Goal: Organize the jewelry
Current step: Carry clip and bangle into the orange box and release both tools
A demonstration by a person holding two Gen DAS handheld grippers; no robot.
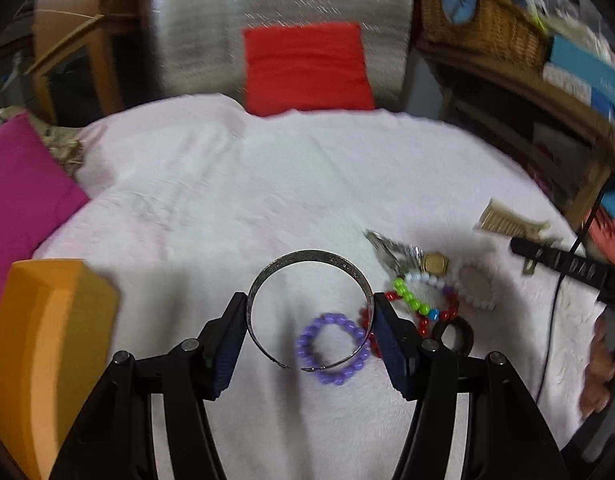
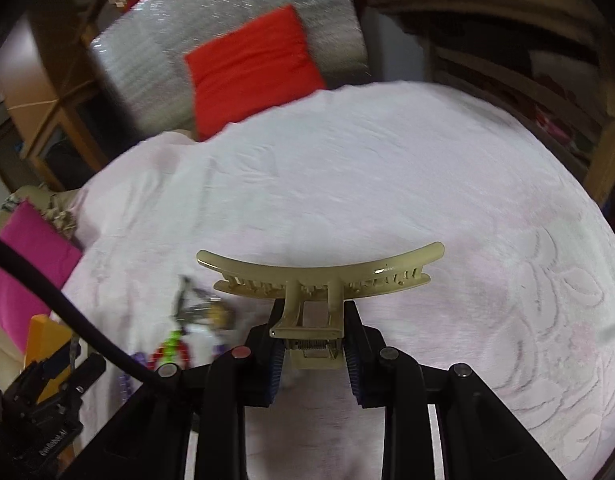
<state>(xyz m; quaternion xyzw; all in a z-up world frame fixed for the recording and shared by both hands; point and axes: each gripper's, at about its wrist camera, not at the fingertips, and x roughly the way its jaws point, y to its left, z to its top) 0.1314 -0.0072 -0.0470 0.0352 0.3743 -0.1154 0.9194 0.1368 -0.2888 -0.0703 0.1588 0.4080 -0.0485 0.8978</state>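
A bed covered by a pale pink blanket point(image 1: 235, 200) fills both views, with a red cushion point(image 1: 305, 68) at its far edge and a pink cushion point(image 1: 23, 200) at the left.

The left gripper point(image 1: 309, 320) pinches an open metal cuff point(image 1: 307, 260) between its jaws; the blue pads press on the cuff's two sides, and the ring stands clear above the blanket. Under the cuff lies a purple bead bracelet point(image 1: 331, 348). Just right of it is a small heap of jewelry: a red bead bracelet point(image 1: 423, 322), a string with green beads point(image 1: 407, 296), a white bead ring point(image 1: 477, 284), a gold watch point(image 1: 434, 263) and a silvery piece point(image 1: 387, 248) too blurred to name. An orange box point(image 1: 47, 352) stands at the left edge.

The right gripper point(image 2: 313, 344) holds a beige hair claw point(image 2: 319, 272) by its hinged handle, jaws pressed on either side of the spring. The claw's long curved teeth lie crosswise above the blanket. In the left view the same claw point(image 1: 507, 222) shows at the far right, lifted beside the heap.
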